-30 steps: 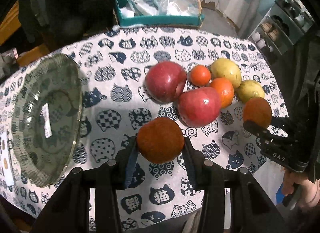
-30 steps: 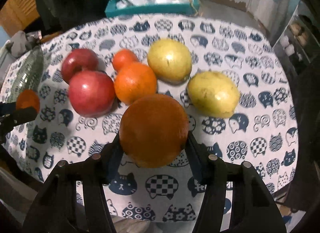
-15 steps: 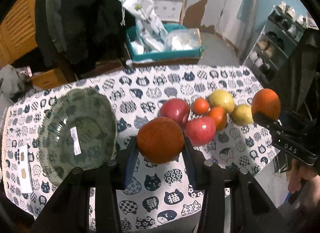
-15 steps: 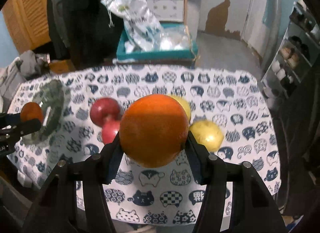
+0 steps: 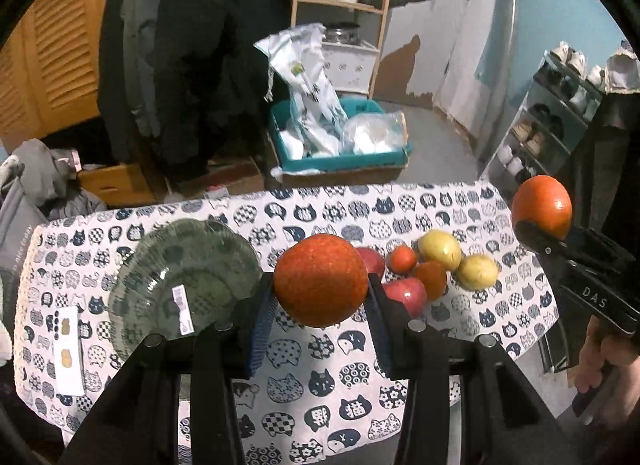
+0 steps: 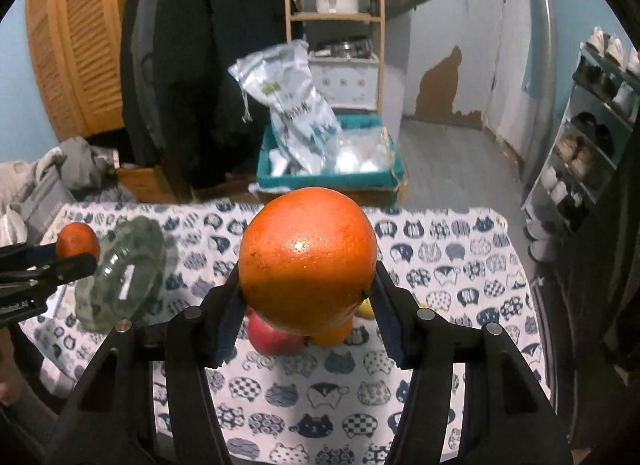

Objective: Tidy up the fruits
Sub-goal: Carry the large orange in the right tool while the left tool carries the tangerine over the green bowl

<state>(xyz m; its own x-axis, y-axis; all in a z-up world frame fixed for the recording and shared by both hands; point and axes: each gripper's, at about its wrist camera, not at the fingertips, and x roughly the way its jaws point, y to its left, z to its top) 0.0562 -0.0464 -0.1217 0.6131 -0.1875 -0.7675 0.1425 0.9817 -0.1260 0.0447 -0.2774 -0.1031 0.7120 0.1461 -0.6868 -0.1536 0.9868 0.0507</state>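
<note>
My left gripper (image 5: 320, 285) is shut on an orange (image 5: 320, 279), held well above the cat-print table (image 5: 320, 385). Left of it and below stands a glass bowl (image 5: 180, 285). My right gripper (image 6: 307, 277) is shut on a larger orange (image 6: 308, 257), also high over the table. Each gripper shows in the other's view: the right gripper (image 5: 544, 221) at the right, the left gripper (image 6: 68, 253) at the left beside the bowl (image 6: 120, 277). On the cloth lie two red apples (image 5: 404, 297), a small tangerine (image 5: 403, 259), an orange (image 5: 431, 279) and two yellow fruits (image 5: 478, 271).
A white card (image 5: 68, 349) lies on the table left of the bowl. Behind the table are a teal crate (image 5: 340, 161) with plastic bags, dark hanging coats (image 5: 192, 45), cardboard boxes and a wooden shelf. A shoe rack (image 5: 560, 121) stands at the right.
Both grippers have risen with their oranges still held. The table and the fruit on it now look smaller and lower, and more of the room behind shows.
</note>
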